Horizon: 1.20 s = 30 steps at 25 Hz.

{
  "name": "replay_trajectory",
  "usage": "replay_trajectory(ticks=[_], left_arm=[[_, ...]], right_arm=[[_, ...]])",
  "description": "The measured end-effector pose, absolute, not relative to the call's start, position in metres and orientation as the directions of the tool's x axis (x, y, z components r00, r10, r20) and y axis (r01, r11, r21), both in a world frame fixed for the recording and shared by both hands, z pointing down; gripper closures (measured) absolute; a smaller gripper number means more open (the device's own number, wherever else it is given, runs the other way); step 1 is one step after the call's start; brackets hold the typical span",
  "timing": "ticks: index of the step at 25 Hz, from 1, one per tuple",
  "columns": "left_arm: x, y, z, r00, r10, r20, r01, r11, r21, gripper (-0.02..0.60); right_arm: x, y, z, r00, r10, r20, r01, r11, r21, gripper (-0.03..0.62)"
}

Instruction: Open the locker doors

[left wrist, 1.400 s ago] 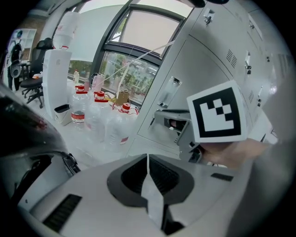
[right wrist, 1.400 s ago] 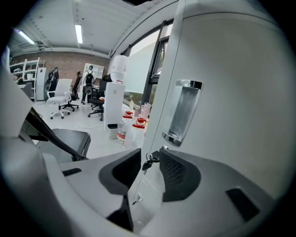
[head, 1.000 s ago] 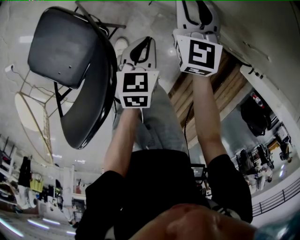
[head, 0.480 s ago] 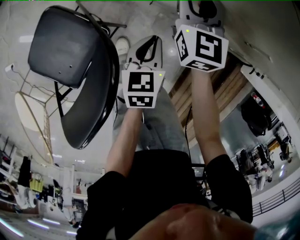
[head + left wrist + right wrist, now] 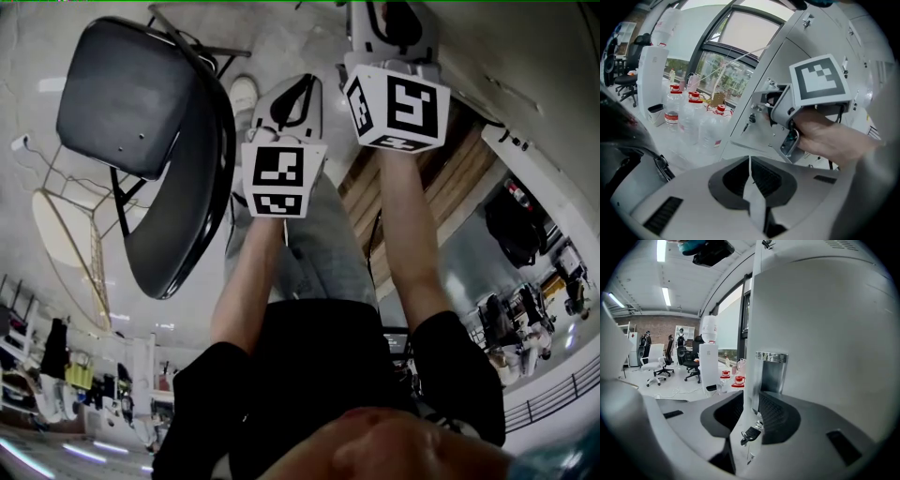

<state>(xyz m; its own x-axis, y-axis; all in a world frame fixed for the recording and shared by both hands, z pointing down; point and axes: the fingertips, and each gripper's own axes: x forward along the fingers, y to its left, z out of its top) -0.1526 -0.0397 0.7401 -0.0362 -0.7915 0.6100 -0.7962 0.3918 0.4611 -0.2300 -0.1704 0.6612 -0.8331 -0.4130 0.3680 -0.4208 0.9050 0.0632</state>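
In the right gripper view the grey locker door [image 5: 825,333] fills the right side. Its free edge, with a key [image 5: 751,434] in the lock, runs between the jaws of my right gripper [image 5: 751,401]. Those jaws have just been closing and now press on that edge. The left gripper view shows the same door [image 5: 764,70] and key [image 5: 751,117], with the right gripper [image 5: 768,101] and the hand that holds it at the door's edge. My left gripper [image 5: 750,161] hangs short of the locker, shut with nothing in it. The head view shows the left gripper [image 5: 298,89] and the right gripper [image 5: 394,23] side by side.
Several clear water bottles with red caps [image 5: 693,117] stand on the floor left of the locker. A black chair [image 5: 141,103] is beside my left arm. A white dispenser [image 5: 708,357] and office chairs [image 5: 656,364] stand further back.
The right gripper's marker cube has rolled a little and swung back. Both hands have kept their places.
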Motion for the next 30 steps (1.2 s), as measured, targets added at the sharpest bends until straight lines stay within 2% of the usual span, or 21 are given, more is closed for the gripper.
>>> replay_trajectory(ticks=[11, 22, 28, 30], left_arm=[[-0.138, -0.042, 0.735, -0.011, -0.795, 0.607, -0.819, 0.356, 0.451, 0.560], [-0.145, -0.042, 0.702, -0.061, -0.812, 0.580, -0.823, 0.370, 0.431, 0.560], [-0.152, -0.045, 0.690, -0.072, -0.817, 0.573, -0.842, 0.357, 0.404, 0.560], [-0.155, -0.046, 0.687, -0.075, -0.818, 0.570, -0.847, 0.354, 0.397, 0.560]], right_arm=[[-0.205, -0.138, 0.659, -0.870, -0.323, 0.371, -0.335, 0.942, 0.035, 0.480], [-0.166, -0.099, 0.654, -0.896, -0.210, 0.392, -0.212, 0.976, 0.039, 0.479], [-0.139, -0.088, 0.655, -0.889, -0.195, 0.414, -0.204, 0.979, 0.022, 0.477], [-0.130, -0.090, 0.655, -0.885, -0.219, 0.412, -0.243, 0.970, -0.008, 0.468]])
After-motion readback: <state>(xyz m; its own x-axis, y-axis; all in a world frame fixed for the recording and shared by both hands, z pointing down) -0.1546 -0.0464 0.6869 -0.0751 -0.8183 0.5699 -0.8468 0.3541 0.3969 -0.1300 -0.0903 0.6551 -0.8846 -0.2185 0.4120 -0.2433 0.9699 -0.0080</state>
